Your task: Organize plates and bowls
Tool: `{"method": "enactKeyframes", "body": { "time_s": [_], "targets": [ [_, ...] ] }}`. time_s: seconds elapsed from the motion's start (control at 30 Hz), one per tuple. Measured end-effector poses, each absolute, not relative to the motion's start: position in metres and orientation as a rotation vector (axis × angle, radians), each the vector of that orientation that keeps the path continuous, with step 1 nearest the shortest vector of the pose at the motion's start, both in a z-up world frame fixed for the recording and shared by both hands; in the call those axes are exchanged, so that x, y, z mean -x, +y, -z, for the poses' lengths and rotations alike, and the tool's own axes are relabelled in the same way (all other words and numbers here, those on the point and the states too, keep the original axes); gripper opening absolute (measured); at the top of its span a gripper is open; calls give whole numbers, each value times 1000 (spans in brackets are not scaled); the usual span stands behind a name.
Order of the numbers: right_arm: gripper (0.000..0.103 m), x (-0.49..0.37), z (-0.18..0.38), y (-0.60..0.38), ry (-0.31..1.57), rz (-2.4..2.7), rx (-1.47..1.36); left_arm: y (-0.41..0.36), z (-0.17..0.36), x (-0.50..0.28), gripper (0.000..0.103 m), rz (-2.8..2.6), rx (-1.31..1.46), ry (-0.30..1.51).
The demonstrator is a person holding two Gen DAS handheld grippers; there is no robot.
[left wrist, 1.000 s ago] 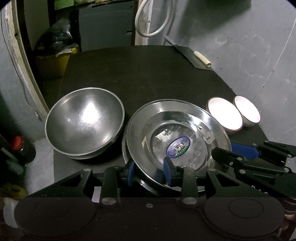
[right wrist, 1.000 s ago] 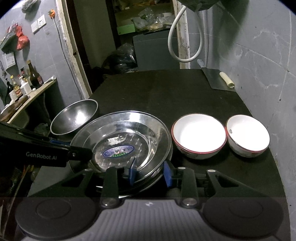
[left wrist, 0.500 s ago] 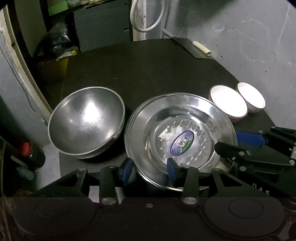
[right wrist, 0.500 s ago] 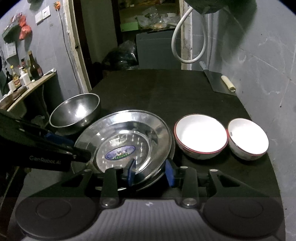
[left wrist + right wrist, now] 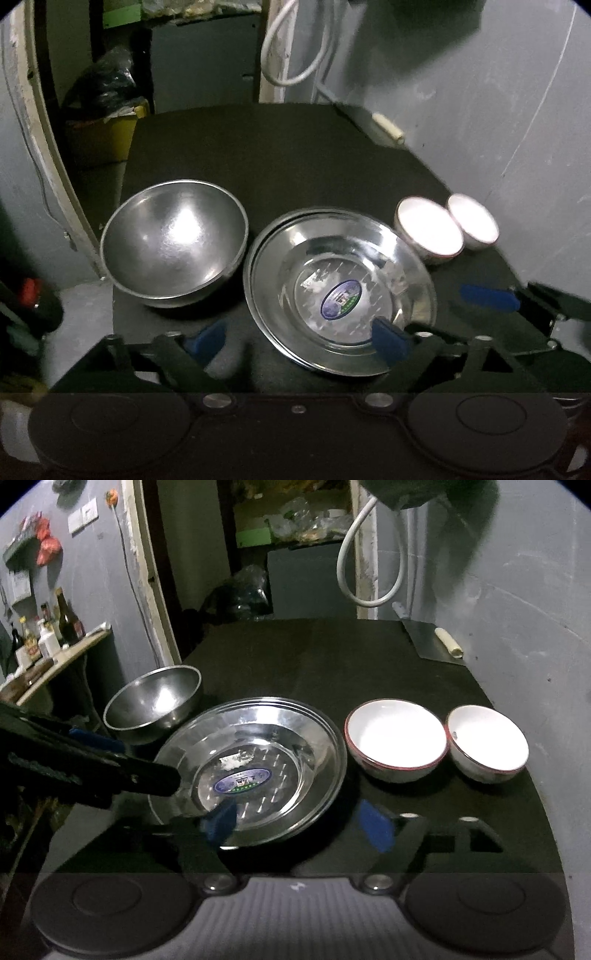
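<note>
Left wrist view: left gripper [image 5: 295,338] spread wide, empty, plates [image 5: 340,291] ahead-right; steel bowl [image 5: 173,251] ahead-left. Right gripper [image 5: 295,825] also wide, empty, nearer 2 white bowls [image 5: 397,738].

Both tools are matte black. The left gripper [image 5: 295,338] has blue pads on its fingertips [image 5: 388,338], angular black linkage arms with triangular cut-outs, two silver screw heads, and two round black discs on its body. The right gripper [image 5: 299,821] has the same blue pads, silver screws and discs, plus a grey ribbed panel bearing a small white mark.
</note>
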State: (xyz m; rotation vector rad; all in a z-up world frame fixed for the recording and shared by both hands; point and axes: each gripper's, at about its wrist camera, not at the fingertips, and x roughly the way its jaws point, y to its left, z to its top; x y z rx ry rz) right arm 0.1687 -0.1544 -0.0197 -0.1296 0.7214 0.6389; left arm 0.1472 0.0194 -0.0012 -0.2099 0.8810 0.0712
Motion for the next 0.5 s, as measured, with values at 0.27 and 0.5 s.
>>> {"method": "enactKeyframes", "body": {
  "time_s": [0.27, 0.5],
  "targets": [
    [103, -161, 11, -173, 661, -594, 80, 34, 0, -125, 102, -62, 256, 845],
    [103, -160, 14, -161, 678, -602, 96, 60, -2, -109, 102, -121, 291, 793]
  ]
}}
